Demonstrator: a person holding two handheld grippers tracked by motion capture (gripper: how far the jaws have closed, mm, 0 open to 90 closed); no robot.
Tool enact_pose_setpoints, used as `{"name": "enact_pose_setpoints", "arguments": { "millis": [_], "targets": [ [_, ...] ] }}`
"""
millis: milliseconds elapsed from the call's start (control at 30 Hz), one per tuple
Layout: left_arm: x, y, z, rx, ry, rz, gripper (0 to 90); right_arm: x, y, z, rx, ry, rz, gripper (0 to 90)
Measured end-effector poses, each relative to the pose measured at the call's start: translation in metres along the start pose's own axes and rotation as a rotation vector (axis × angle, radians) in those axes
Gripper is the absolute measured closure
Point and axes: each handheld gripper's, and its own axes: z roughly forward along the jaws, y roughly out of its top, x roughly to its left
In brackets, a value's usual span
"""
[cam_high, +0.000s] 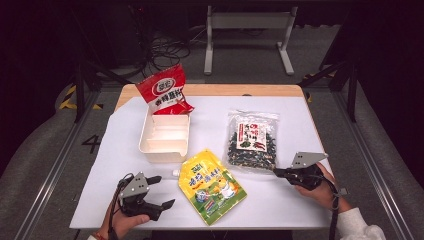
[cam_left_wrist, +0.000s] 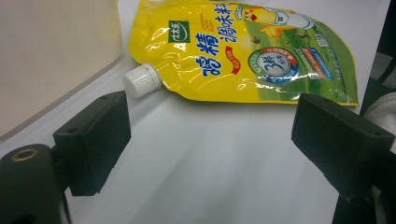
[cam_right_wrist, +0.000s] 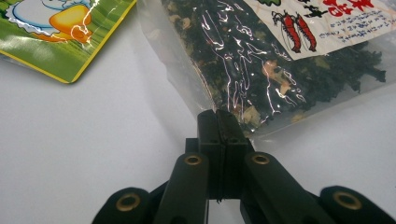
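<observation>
Clear plastic bag of dark dried seaweed (cam_high: 251, 141) lies at the white table's (cam_high: 280, 200) 3 o'clock; right gripper (cam_high: 278, 171) pinches its near corner (jaws together). Left gripper (cam_high: 166, 192) gapes, near the yellow spouted pouch (cam_high: 211, 186).

1. Seaweed bag (cam_right_wrist: 280, 65): clear glossy plastic film, crinkled (paper-look label).
2. Yellow pouch (cam_left_wrist: 243, 51): shiny plastic, ribbed white cap.
3. Tray (cam_high: 165, 137): smooth matt plastic.
4. Table (cam_high: 280, 200): matt white.
</observation>
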Motion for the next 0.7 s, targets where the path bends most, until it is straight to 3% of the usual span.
{"name": "enact_pose_setpoints", "arguments": {
  "millis": [367,600,633,667,700],
  "targets": [
    [-0.006,0.005,0.002,0.018,0.002,0.01,12.8,-0.003,-0.003,-0.002,0.018,-0.014,0.014,89.7],
    [-0.02,0.035,0.013,-0.007,-0.039,0.046,14.2,-0.015,-0.007,-0.012,0.031,-0.027,0.073,85.1],
    [-0.023,0.042,0.018,-0.011,-0.053,0.052,14.8,-0.017,-0.006,-0.014,0.026,-0.031,0.075,79.5],
    [-0.03,0.057,0.03,-0.016,-0.093,0.07,14.8,-0.024,-0.003,-0.021,0.023,-0.019,0.103,68.6],
    [-0.034,0.065,0.039,-0.011,-0.111,0.075,15.2,-0.025,-0.001,-0.023,0.016,-0.037,0.106,68.3]
  ]
}}
